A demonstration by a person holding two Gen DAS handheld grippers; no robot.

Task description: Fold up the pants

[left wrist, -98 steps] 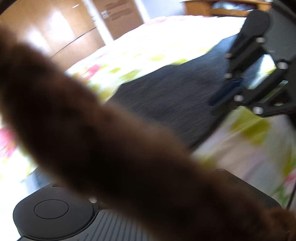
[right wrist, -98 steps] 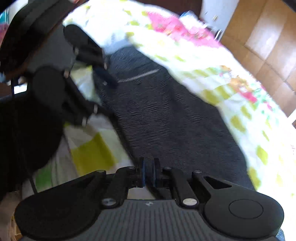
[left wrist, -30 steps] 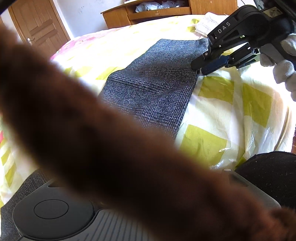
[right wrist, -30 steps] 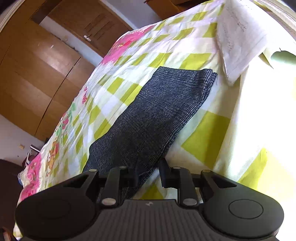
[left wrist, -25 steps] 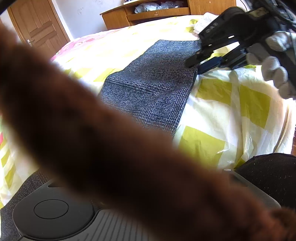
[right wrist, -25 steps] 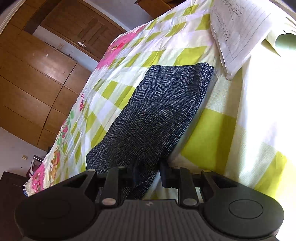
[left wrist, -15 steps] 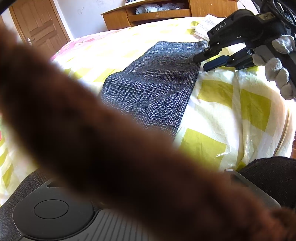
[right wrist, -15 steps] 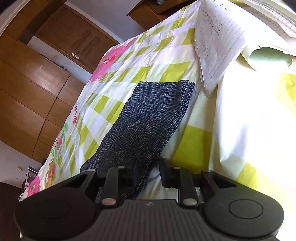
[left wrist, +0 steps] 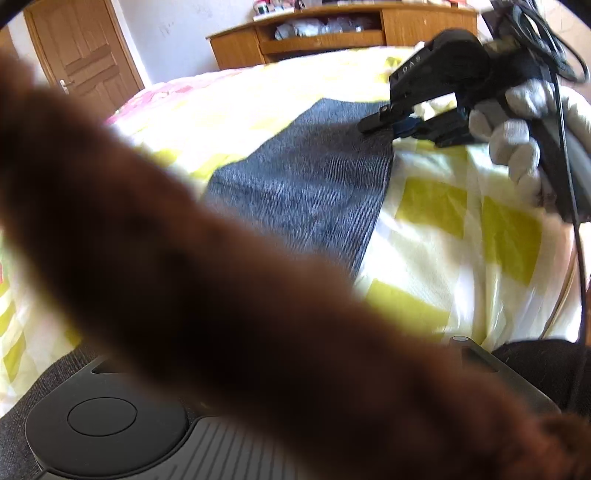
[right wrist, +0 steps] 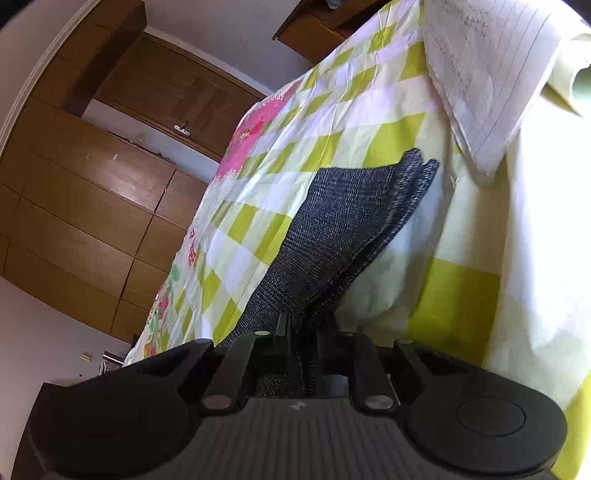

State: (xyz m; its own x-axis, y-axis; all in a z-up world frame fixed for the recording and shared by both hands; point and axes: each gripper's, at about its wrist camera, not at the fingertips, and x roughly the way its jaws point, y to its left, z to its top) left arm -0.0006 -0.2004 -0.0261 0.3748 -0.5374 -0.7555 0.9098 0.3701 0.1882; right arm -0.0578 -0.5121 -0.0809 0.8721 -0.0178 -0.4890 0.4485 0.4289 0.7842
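Dark grey checked pants [left wrist: 314, 184] lie lengthwise on a bed with a yellow-and-white checked sheet [left wrist: 436, 206]. In the right wrist view the pants [right wrist: 340, 229] run from the far hem down into my right gripper [right wrist: 301, 332], which is shut on the pants' near edge and lifts it slightly. The left wrist view shows that right gripper [left wrist: 384, 123] at the pants' far right edge, held by a gloved hand [left wrist: 517, 144]. A blurred brown furry sleeve [left wrist: 221, 295] covers my left gripper's fingers, so I cannot tell their state.
A lined paper sheet [right wrist: 487, 74] lies on the bed beyond the pants' hem. A wooden cabinet [left wrist: 332, 33] and door [left wrist: 85, 55] stand behind the bed. Wooden wardrobes [right wrist: 92, 184] line the wall. A black cable [left wrist: 569, 110] hangs from the right gripper.
My right gripper has closed on the pants' edge and raised it, bunching the layers. The left wrist view has shifted slightly; the brown sleeve still blocks it.
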